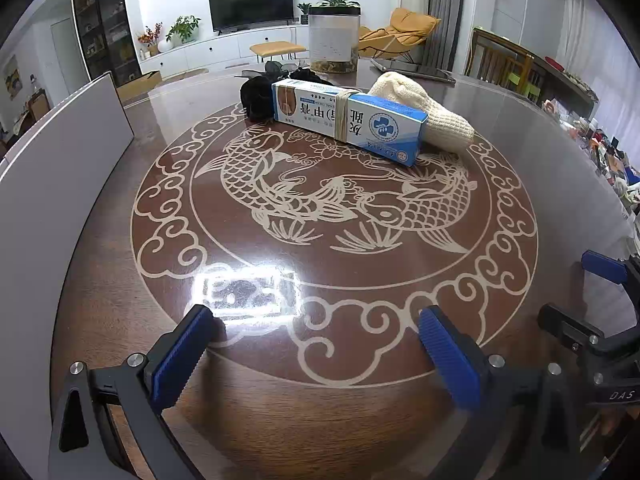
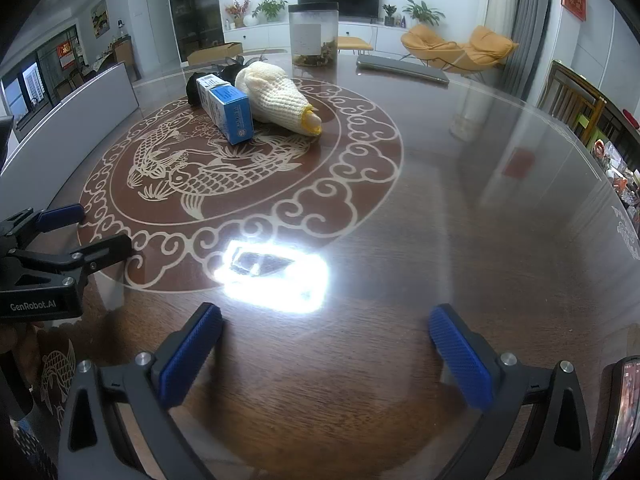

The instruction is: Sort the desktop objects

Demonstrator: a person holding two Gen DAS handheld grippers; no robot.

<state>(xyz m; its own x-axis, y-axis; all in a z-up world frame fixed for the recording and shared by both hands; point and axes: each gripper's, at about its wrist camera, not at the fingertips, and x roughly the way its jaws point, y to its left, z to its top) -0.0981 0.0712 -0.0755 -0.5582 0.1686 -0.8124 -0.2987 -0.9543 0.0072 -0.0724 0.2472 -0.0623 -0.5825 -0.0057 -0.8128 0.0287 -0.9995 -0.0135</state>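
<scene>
Blue and white box point(image 1: 348, 118): long cardboard carton, printed lettering and a round blue emblem on one end, two boxes bound together by a tan rubber band point(image 1: 341, 114) around the middle. Lies flat in the upper centre of the left wrist view, on the fish pattern of the table point(image 1: 540, 184).

Cream knitted glove point(image 2: 276, 96): coarse woven cotton, rolled into a lumpy cone, yellow trim at the open cuff. Lies just beside the box, touching it, in the upper left of the right wrist view.

Black cloth item point(image 1: 256, 98): dark, soft, crumpled; behind the box, against its far end. Kind cannot be told.

Clear jar point(image 2: 314, 34): tall cylinder, black lid, brownish matter at the bottom. Stands further back, upper centre.

Table: round, dark brown wood under a glossy surface, cream inlay of two carp ringed by cloud scrolls; a bright lamp glare in the lower centre.

White panel point(image 1: 52, 184): flat, matt, standing along the left edge.

Left gripper point(image 1: 316, 354): black frame, ribbed blue pads, jaws wide apart, nothing held, lower part of the frame.

Right gripper point(image 2: 326, 356): same build, jaws wide apart, nothing held.
</scene>
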